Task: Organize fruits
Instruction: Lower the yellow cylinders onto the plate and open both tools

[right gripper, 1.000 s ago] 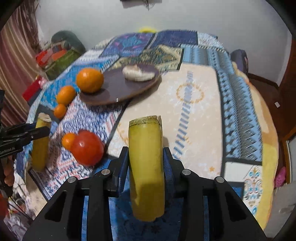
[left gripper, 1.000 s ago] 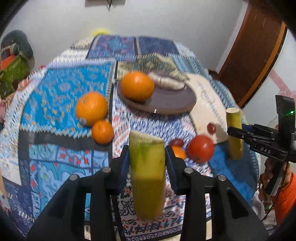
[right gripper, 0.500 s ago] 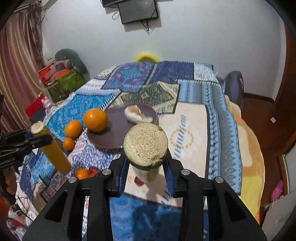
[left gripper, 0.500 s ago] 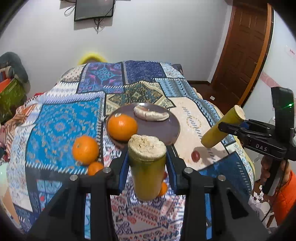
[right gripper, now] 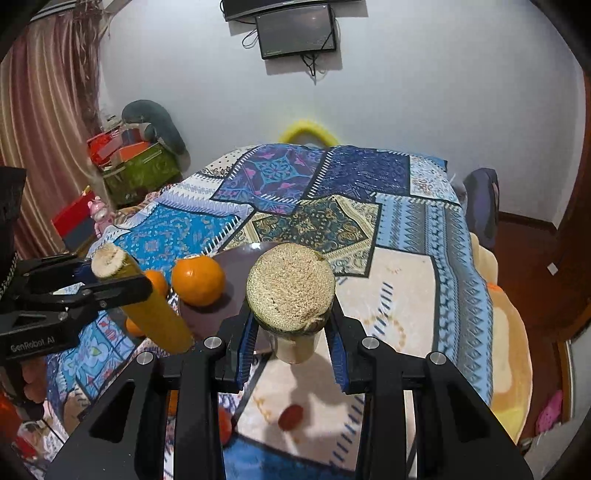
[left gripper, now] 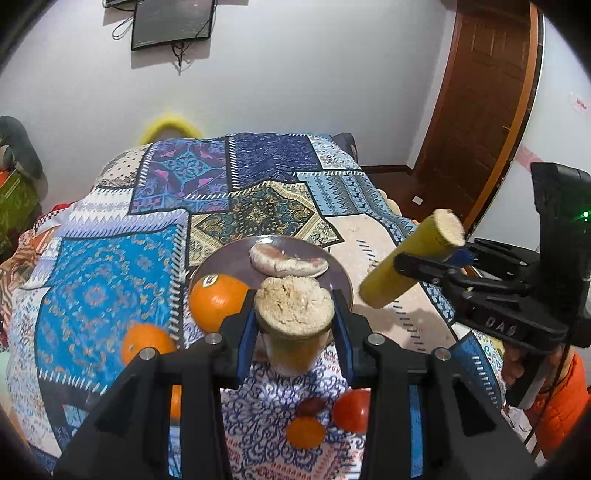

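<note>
My left gripper (left gripper: 293,332) is shut on a yellow-green sugarcane piece (left gripper: 293,314), held in the air with its cut end toward the camera. My right gripper (right gripper: 291,332) is shut on a second sugarcane piece (right gripper: 291,295), also lifted; it shows at the right of the left wrist view (left gripper: 410,266). Below lies a dark round plate (left gripper: 332,266) with a large orange (left gripper: 218,301) and a pale peeled piece (left gripper: 288,260). Loose on the patterned cloth are another orange (left gripper: 147,343), a small orange (left gripper: 306,432), a tomato (left gripper: 351,410) and a dark red date (right gripper: 291,417).
The fruits lie on a bed covered by a patchwork blanket (left gripper: 110,258). A wooden door (left gripper: 480,110) stands at the right. Boxes and bags (right gripper: 136,166) are piled by a curtain at the left. A screen (right gripper: 295,29) hangs on the far wall.
Both grippers have risen well above the bed with their sugarcane pieces, and the pieces have tipped so their cut ends face the cameras. The fruits on the cloth have not moved.
</note>
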`<state>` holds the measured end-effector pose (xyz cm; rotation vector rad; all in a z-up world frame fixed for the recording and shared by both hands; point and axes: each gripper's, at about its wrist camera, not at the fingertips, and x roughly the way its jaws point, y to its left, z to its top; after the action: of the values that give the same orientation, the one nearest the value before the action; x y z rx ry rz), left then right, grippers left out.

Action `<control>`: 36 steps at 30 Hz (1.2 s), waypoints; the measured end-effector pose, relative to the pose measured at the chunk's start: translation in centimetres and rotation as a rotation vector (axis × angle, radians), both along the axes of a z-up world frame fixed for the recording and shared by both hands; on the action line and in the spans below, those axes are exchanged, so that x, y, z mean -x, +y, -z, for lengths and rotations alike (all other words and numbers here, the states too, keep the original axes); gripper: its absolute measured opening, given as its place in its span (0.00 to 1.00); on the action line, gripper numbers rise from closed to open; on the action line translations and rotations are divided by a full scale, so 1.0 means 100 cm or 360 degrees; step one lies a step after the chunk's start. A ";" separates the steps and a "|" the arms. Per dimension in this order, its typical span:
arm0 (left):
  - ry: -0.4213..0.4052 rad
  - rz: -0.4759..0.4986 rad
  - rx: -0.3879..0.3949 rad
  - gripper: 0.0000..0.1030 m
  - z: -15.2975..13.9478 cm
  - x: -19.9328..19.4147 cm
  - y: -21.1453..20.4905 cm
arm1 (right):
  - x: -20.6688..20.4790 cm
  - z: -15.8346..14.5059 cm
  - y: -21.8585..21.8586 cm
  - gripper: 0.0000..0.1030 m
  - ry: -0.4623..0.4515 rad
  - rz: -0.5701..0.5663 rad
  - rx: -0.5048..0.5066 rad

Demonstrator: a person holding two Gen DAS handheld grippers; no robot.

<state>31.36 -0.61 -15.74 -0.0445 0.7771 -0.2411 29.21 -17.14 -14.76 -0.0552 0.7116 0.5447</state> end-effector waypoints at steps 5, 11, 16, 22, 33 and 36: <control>0.0021 0.0028 0.0024 0.36 0.008 -0.021 -0.009 | -0.013 0.007 0.012 0.31 0.0001 -0.0025 0.0033; 0.0074 0.0028 0.0032 0.36 0.025 -0.046 -0.013 | -0.033 0.020 0.024 0.31 0.0060 -0.0062 0.0072; 0.0096 0.0004 0.0035 0.36 0.033 -0.061 -0.009 | -0.043 0.030 0.031 0.31 0.0089 -0.0078 0.0081; 0.0125 -0.0051 0.0101 0.36 0.041 -0.077 0.005 | -0.052 0.039 0.038 0.31 0.0121 -0.0092 0.0077; 0.0114 -0.0194 0.0050 0.61 0.042 -0.083 0.017 | -0.064 0.042 0.050 0.32 0.0118 -0.0104 0.0107; 0.0106 -0.0198 0.0060 0.61 0.039 -0.079 0.021 | -0.066 0.043 0.047 0.33 0.0141 -0.0104 0.0082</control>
<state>39.27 1.53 -19.66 -0.1367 0.8328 -0.1365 35.77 -12.40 -19.07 -0.1033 0.8124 0.5938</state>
